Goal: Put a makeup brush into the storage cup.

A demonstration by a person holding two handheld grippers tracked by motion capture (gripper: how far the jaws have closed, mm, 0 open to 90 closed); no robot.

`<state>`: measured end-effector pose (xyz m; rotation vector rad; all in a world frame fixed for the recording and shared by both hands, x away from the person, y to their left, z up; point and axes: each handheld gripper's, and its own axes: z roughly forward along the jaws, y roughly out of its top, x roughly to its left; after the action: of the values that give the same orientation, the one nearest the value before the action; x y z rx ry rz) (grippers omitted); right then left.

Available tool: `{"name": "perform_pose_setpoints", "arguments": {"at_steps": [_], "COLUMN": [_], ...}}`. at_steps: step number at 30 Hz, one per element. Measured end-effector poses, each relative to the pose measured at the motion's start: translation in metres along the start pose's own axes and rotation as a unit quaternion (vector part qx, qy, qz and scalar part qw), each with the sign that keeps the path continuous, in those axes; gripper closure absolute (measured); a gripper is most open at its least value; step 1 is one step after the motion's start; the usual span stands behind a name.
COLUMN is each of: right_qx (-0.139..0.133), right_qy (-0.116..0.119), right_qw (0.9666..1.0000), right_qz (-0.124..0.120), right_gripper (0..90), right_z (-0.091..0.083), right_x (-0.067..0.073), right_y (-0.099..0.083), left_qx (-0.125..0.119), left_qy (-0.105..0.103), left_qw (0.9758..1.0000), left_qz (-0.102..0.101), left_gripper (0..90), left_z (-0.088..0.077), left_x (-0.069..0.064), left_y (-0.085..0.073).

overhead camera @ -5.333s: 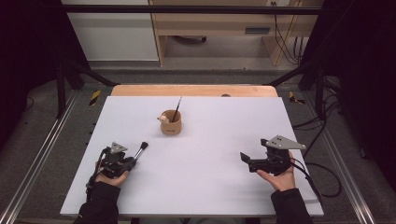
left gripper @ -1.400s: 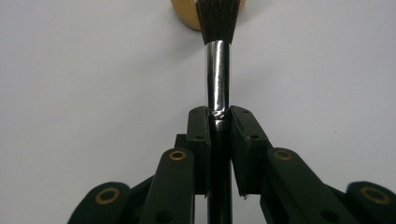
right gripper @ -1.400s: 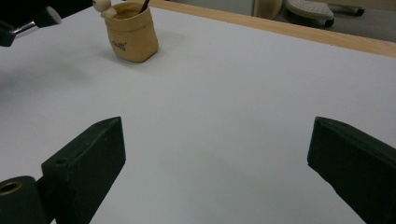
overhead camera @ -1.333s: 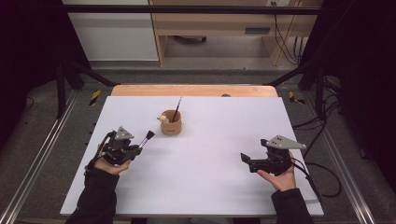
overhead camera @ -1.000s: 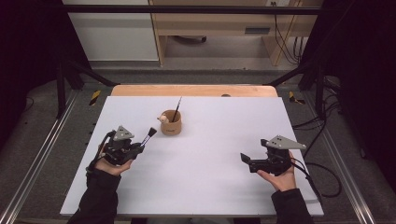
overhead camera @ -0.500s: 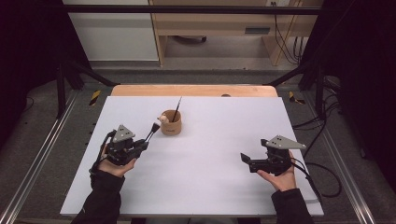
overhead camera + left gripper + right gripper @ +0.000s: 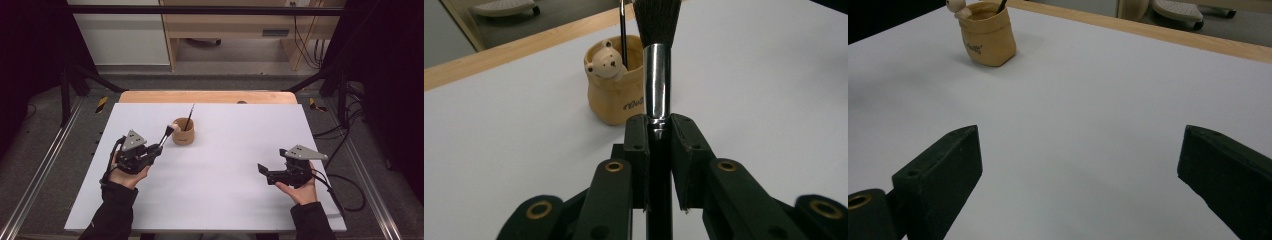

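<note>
Left hand-held gripper (image 7: 659,135) clamps the brush (image 7: 655,75), bristles just beside the bear pot (image 7: 183,132) (one thin brush (image 7: 189,116) inside, apparently). Come in crooked and it could tip that pot. Right hand-held gripper (image 7: 1078,170) gapes wide over the tabletop (image 7: 235,165).

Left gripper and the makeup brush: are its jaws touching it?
Touching. The left gripper view shows the left gripper with both jaws pressed on the brush handle.

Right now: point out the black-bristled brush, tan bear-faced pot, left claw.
black-bristled brush with silver ferrule (image 7: 657,75), left gripper view, ferrule
tan bear-faced pot (image 7: 618,102), left gripper view, front wall
left claw (image 7: 659,131), left gripper view, between fingertips
</note>
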<state>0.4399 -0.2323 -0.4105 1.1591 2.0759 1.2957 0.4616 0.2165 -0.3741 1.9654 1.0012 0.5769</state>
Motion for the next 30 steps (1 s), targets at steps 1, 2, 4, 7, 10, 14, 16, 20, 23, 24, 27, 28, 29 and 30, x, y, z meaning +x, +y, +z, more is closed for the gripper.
{"name": "perform_pose_setpoints", "arguments": {"at_steps": [1, 2, 4, 7, 10, 14, 16, 20, 23, 24, 27, 28, 29, 30], "right_qx": [0.0, 0.0, 0.001, 0.001, 0.0, -0.002, -0.003, -0.003, -0.004, -0.004, -0.007, -0.006, -0.007, -0.007], "right_qy": [0.0, 0.0, 0.0, 0.0, 0.0, 0.0, 0.0, -0.001, 0.0, 0.0, 0.001, 0.0, 0.001, 0.001], "right_qw": [1.0, 1.0, 1.0, 1.0, 1.0, 1.0, 1.0, 1.0, 1.0, 1.0, 1.0, 1.0, 1.0, 1.0], "right_qz": [0.001, -0.001, -0.001, -0.001, 0.0, -0.001, 0.0, 0.001, 0.0, 0.0, 0.001, 0.001, 0.0, 0.0], "right_gripper": [4.7, 4.7, 4.7, 4.7, 4.6, 4.5, 4.5, 4.3, 4.2, 4.2, 4.2, 4.1, 4.1, 4.1], "right_z": [0.0, 0.0, 0.001, 0.001, 0.0, -0.001, -0.001, -0.001, -0.001, -0.001, -0.002, -0.002, -0.002, -0.002], "right_x": [0.0, 0.0, 0.0, 0.0, 0.0, 0.0, 0.0, -0.001, -0.001, -0.001, -0.001, -0.001, -0.001, -0.001], "right_y": [0.0, 0.0, 0.0, 0.0, 0.0, 0.0, 0.0, 0.0, 0.0, 0.001, 0.001, 0.001, 0.001, 0.001], "left_qx": [-0.004, -0.003, -0.018, -0.022, -0.03, -0.037, -0.043, -0.053, -0.058, -0.06, -0.065, -0.066, -0.067, -0.069], "left_qy": [0.001, 0.002, 0.003, 0.003, 0.002, 0.005, 0.004, 0.004, 0.003, 0.002, 0.003, 0.003, 0.004, 0.004], "left_qw": [1.0, 1.0, 0.9998, 0.9997, 0.9995, 0.9993, 0.999, 0.9985, 0.9982, 0.998, 0.9977, 0.9976, 0.9976, 0.9974], "left_qz": [0.0, 0.002, 0.004, -0.006, -0.009, -0.006, -0.009, -0.014, -0.016, -0.017, -0.017, -0.019, -0.018, -0.02], "left_gripper": [78.1, 78.1, 78.1, 78.1, 78.1, 78.1, 78.1, 78.1, 78.1, 78.1, 78.1, 78.1, 78.1, 78.1], "left_z": [0.0, 0.0, 0.002, 0.002, 0.005, 0.009, 0.012, 0.016, 0.019, 0.02, 0.024, 0.024, 0.025, 0.026], "left_x": [0.0, 0.001, 0.002, 0.001, 0.0, -0.004, -0.005, -0.007, -0.007, -0.007, -0.007, -0.007, -0.007, -0.006], "left_y": [0.001, 0.003, 0.007, 0.013, 0.019, 0.027, 0.031, 0.036, 0.041, 0.043, 0.048, 0.049, 0.051, 0.052]}}
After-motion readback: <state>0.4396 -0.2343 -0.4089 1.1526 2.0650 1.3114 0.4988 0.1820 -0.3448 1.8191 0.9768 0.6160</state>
